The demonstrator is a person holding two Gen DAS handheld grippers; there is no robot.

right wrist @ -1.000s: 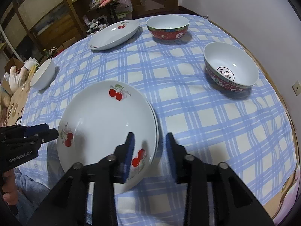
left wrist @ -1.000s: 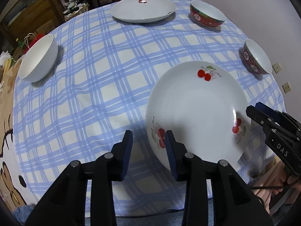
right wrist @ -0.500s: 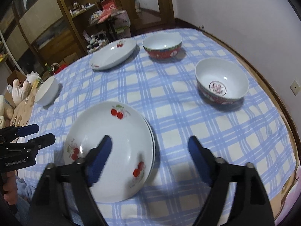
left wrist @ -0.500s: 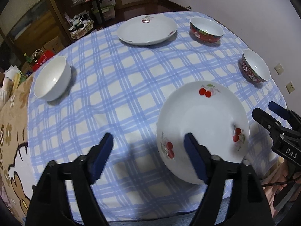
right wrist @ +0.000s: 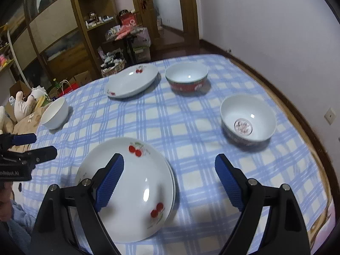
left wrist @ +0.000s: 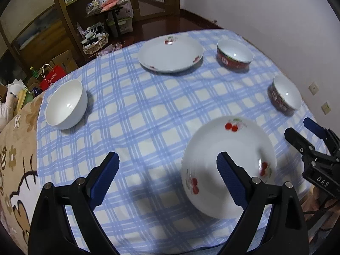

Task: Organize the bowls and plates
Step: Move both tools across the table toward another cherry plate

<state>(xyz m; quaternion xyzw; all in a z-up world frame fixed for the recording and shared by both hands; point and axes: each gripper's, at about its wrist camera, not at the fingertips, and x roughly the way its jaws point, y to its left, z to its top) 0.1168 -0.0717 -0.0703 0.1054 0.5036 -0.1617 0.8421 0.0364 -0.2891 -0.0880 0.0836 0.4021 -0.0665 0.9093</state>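
A stack of white cherry-print plates (left wrist: 229,161) (right wrist: 136,182) lies at the table's near edge. Another cherry plate (left wrist: 170,53) (right wrist: 131,80) lies at the far side. A red bowl (left wrist: 233,55) (right wrist: 187,78) stands beside it. A second patterned bowl (left wrist: 284,95) (right wrist: 247,119) stands at the right. A plain white bowl (left wrist: 65,104) (right wrist: 55,112) stands at the left. My left gripper (left wrist: 167,178) is open and empty, above the table left of the stack. My right gripper (right wrist: 170,180) is open and empty, above the stack's right rim.
The round table wears a blue checked cloth (left wrist: 131,110) (right wrist: 191,127). A wooden cabinet (right wrist: 59,34) and floor clutter stand behind it. A white wall (right wrist: 276,21) runs along the right. A floral blanket (left wrist: 14,148) lies at the left.
Both grippers have opened wide, let go of the plate stack's rim and pulled back and up. The stack rests on the table.
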